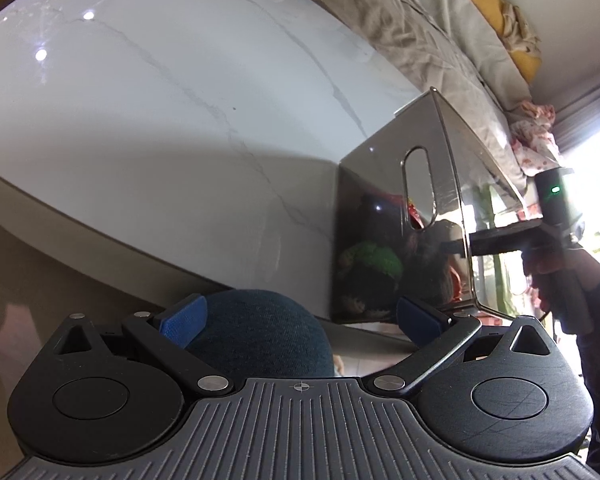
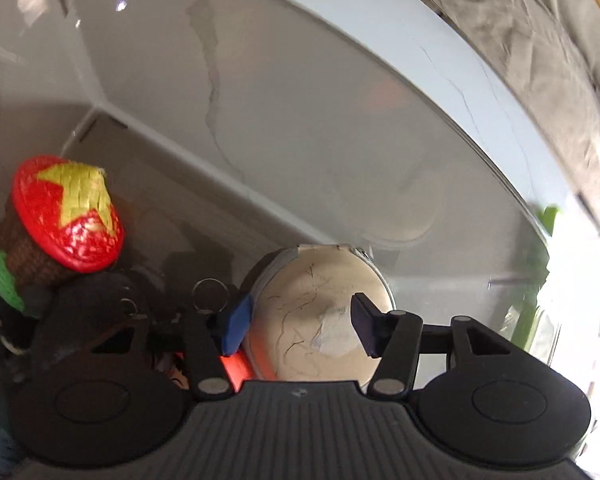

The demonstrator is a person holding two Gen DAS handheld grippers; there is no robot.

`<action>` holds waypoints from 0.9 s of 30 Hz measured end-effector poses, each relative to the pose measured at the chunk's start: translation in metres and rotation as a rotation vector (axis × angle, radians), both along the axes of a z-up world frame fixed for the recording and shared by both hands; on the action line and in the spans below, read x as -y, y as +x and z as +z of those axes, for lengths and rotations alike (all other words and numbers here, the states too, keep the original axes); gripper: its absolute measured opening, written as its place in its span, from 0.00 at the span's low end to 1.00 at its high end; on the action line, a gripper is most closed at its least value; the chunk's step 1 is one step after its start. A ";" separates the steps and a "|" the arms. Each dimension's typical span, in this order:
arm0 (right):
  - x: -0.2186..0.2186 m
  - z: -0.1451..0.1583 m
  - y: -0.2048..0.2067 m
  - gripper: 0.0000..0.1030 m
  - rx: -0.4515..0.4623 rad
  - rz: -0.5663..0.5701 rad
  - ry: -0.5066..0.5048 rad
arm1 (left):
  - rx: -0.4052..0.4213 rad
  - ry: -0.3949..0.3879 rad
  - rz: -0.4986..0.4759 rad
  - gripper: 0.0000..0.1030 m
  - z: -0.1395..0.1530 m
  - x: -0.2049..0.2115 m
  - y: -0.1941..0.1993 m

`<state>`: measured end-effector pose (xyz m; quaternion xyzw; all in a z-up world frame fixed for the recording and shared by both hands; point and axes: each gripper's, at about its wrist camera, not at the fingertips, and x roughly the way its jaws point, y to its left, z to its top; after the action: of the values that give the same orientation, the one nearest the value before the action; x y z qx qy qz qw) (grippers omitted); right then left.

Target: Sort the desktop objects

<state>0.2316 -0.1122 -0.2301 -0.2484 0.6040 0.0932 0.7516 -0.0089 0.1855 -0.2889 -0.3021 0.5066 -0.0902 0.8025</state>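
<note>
**Lowering the round tin into the bin**

Holding a round cream tin [image 2: 320, 316] in my right gripper [image 2: 300, 324], I have the tool pointed steeply down inside the smoky clear storage bin [image 1: 400, 208]. The jaws stand about half apart. The left blue pad [image 2: 236, 320] is against the tin's side, and the right pad looks to be on its lid or rim, so I judge this a grip on the tin, though the far contact is not sharp in the right wrist view. Left of the tool and just beside it lies a crocheted doll with a red hat bearing a yellow star [image 2: 66, 212], with a key ring [image 2: 209, 295] near the left fingertip. Ahead of the tool the bin floor is bare.

My left gripper [image 1: 300, 320] hovers off the near edge of the marble table [image 1: 180, 120], jaws wide, with a dark blue rounded fabric object [image 1: 256, 332] between them. I see the left pad at its side, but the right pad stands clear, so I cannot call it held. The bin sits ahead and to the right of that tool, the other handle visible beyond it.

As I read it, the step in hand is placing the tin. Next calls for setting it on the bare floor ahead, clear of the doll, then opening and lifting straight out past the bin wall.
</note>
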 end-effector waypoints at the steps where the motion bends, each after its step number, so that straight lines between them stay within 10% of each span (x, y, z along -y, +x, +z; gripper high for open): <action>1: -0.004 -0.008 0.000 0.58 -0.026 -0.033 0.080 | -0.005 -0.003 -0.002 1.00 -0.002 0.001 0.001; 6: 0.001 0.021 -0.010 0.71 -0.239 -0.034 0.410 | -0.014 -0.009 -0.026 1.00 -0.006 0.006 0.004; 13: -0.041 0.000 -0.039 0.76 -0.266 0.117 0.323 | -0.017 -0.007 -0.040 1.00 -0.005 0.008 0.003; 18: -0.050 0.013 -0.051 0.54 -0.240 0.178 0.333 | -0.022 -0.001 -0.009 1.00 -0.006 -0.003 -0.001; 27: 0.024 0.066 -0.009 0.54 -0.061 -0.243 0.583 | -0.033 -0.022 -0.008 1.00 -0.012 -0.005 0.003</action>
<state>0.2222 -0.1360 -0.1637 0.0545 0.5994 0.1793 0.7782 -0.0064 0.1903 -0.3012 -0.3101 0.5200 -0.0940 0.7903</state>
